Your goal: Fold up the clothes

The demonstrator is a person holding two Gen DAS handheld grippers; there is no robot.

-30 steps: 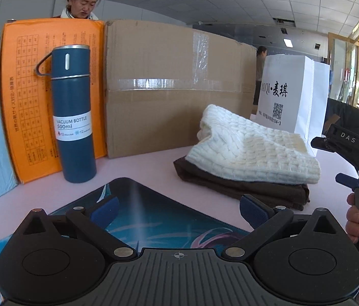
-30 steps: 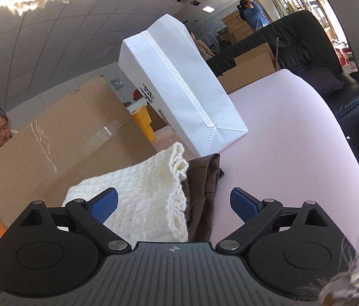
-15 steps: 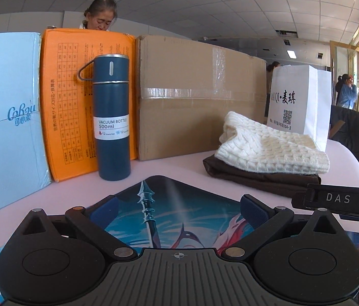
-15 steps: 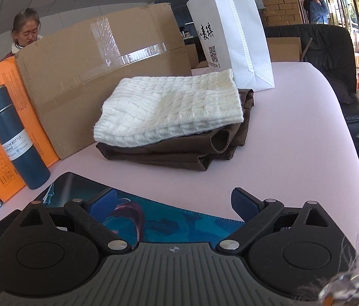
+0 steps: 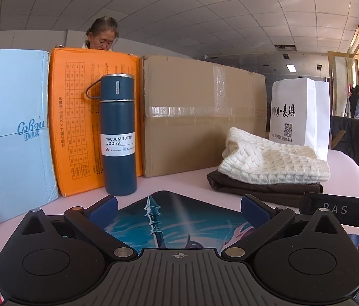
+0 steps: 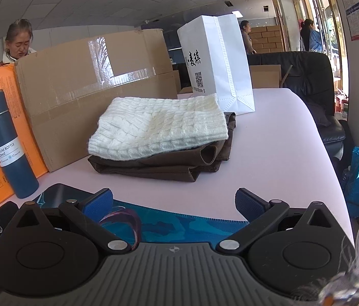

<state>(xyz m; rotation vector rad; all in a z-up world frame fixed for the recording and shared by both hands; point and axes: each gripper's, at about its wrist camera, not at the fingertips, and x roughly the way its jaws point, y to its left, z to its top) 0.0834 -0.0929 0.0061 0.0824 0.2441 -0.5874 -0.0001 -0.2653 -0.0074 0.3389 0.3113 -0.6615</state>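
Observation:
A folded white knit sweater point(image 6: 159, 127) point(image 5: 273, 160) lies on top of a folded brown garment point(image 6: 159, 165) point(image 5: 263, 191) on the pale pink table point(image 6: 276, 153). My right gripper point(image 6: 174, 201) hovers well short of the pile over a blue printed mat point(image 6: 179, 227); its jaws are opening, with nothing between them. In the left wrist view, my left gripper point(image 5: 178, 209) stands open and empty above the same mat point(image 5: 169, 219), with the pile off to the right. Part of the right tool point(image 5: 342, 210) shows at the right edge.
A dark blue vacuum bottle point(image 5: 118, 135) stands left of the pile. Behind it stand a light blue box point(image 5: 11, 132), an orange box point(image 5: 77, 117) and a cardboard box point(image 5: 199, 117). A white paper bag point(image 6: 217, 63) stands behind the clothes. A person sits beyond the boxes.
The right gripper has drawn back from the clothes pile and rolled level, its jaws spreading slightly. The left gripper has swung left, bringing the bottle and boxes toward the centre of its view.

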